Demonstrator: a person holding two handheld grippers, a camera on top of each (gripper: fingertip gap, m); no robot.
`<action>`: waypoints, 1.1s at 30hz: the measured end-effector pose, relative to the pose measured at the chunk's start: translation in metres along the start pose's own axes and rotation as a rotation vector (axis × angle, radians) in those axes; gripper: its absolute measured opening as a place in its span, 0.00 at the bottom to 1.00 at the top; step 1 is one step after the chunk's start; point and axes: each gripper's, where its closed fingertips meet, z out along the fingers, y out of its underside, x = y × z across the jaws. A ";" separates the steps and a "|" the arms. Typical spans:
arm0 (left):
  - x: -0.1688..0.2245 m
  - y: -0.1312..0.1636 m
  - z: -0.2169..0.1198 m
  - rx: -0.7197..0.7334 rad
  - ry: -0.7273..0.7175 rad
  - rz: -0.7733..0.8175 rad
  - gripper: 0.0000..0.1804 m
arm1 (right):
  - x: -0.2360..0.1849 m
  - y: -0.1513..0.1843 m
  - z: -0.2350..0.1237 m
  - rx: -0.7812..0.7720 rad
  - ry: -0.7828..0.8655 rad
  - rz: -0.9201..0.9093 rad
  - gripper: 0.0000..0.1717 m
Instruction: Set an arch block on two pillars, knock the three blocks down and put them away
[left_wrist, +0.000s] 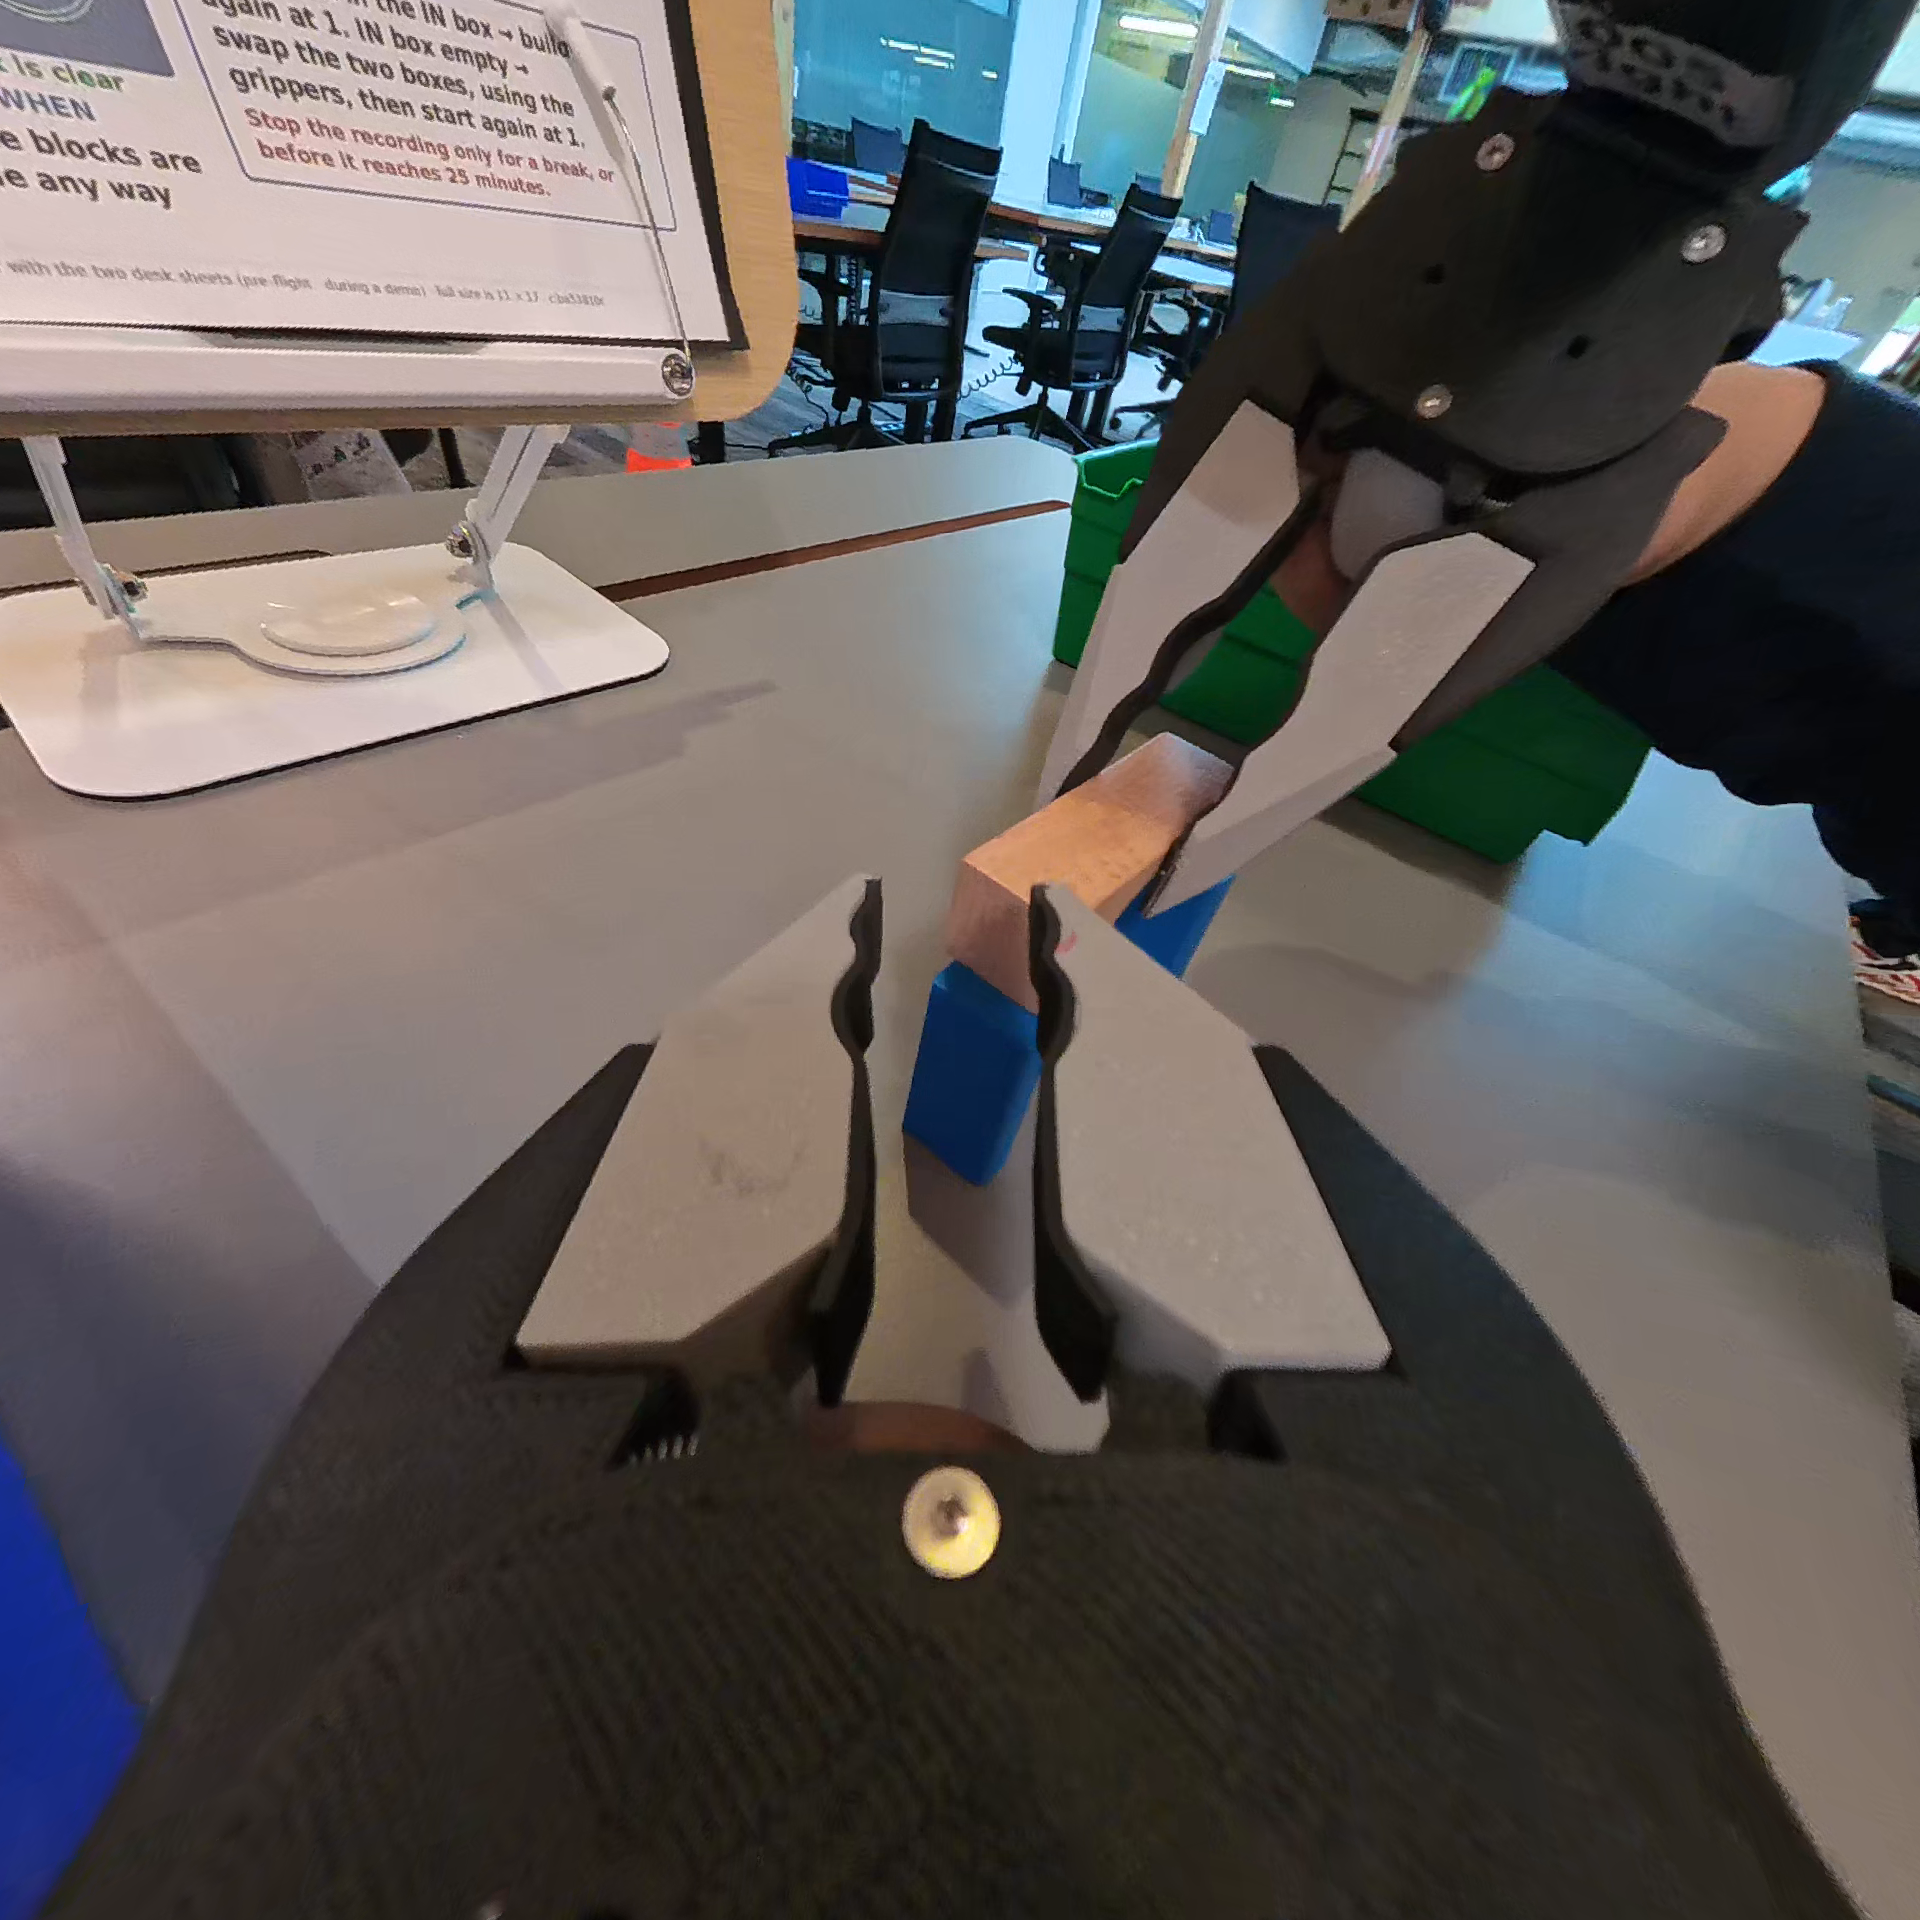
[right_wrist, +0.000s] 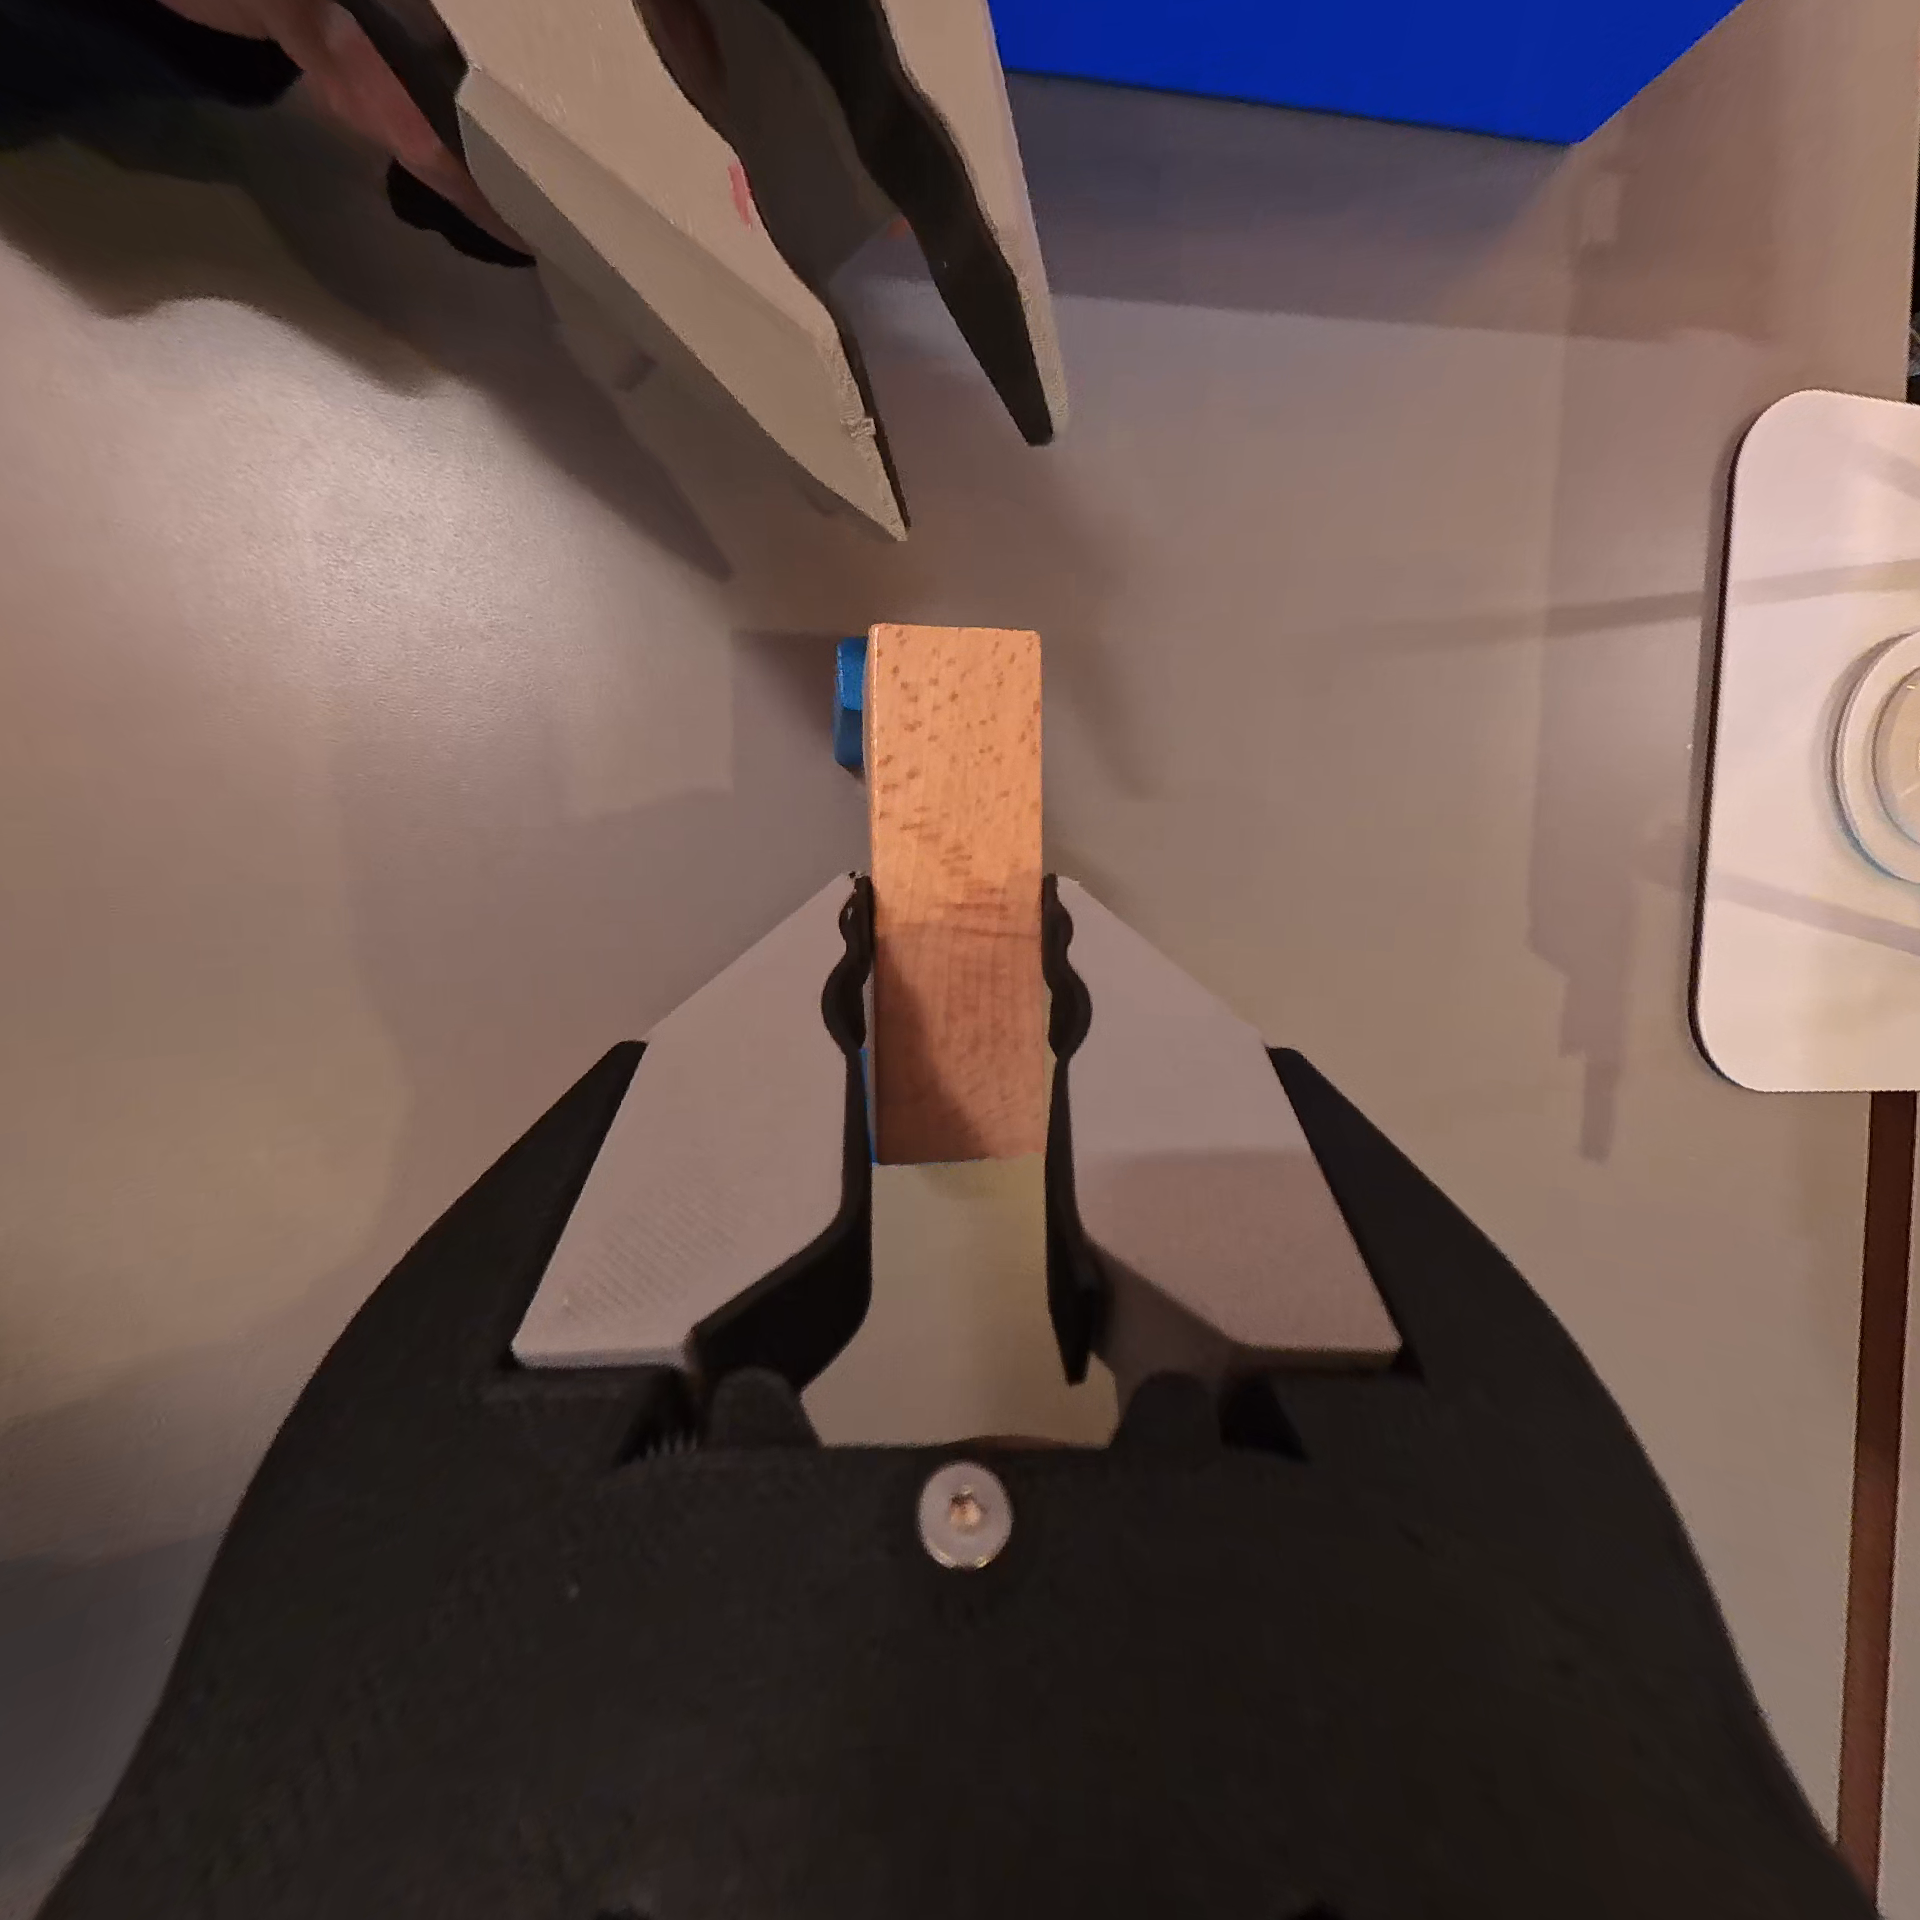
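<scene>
A wooden arch block (right_wrist: 956, 748) rests across two blue pillars on the grey table (right_wrist: 416, 727). The near blue pillar (left_wrist: 971, 1070) and the far one (left_wrist: 1179, 920) show in the left wrist view. From above, one pillar (right_wrist: 850, 707) peeks out to the left of the wood. My right gripper (right_wrist: 956, 894) is shut on the arch block, with both pads pressed against its sides. It comes down from the upper right in the left wrist view (left_wrist: 1107, 847). My left gripper (left_wrist: 956, 904) is open and empty, just short of the near pillar. It also shows in the right wrist view (right_wrist: 966, 478).
A white document stand (left_wrist: 312, 665) holding a printed sheet stands at the back left. A green bin (left_wrist: 1455, 748) sits behind the blocks at the right. A blue box (right_wrist: 1351, 62) lies at the table's edge, seen in the right wrist view. The grippers' ends are close to 7 centimetres from one another. The near blue pillar (left_wrist: 971, 1070) is about equally far from each gripper, around 6 centimetres.
</scene>
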 end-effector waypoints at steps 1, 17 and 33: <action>0.000 0.000 0.000 -0.002 0.000 0.004 0.14 | 0.000 0.000 0.000 -0.002 -0.002 -0.001 0.17; 0.001 0.001 0.000 -0.002 0.010 0.000 0.14 | -0.002 0.001 0.001 0.015 -0.010 0.000 0.17; 0.000 0.002 0.000 -0.004 0.006 -0.001 0.15 | 0.001 -0.014 -0.022 0.142 0.043 0.031 0.26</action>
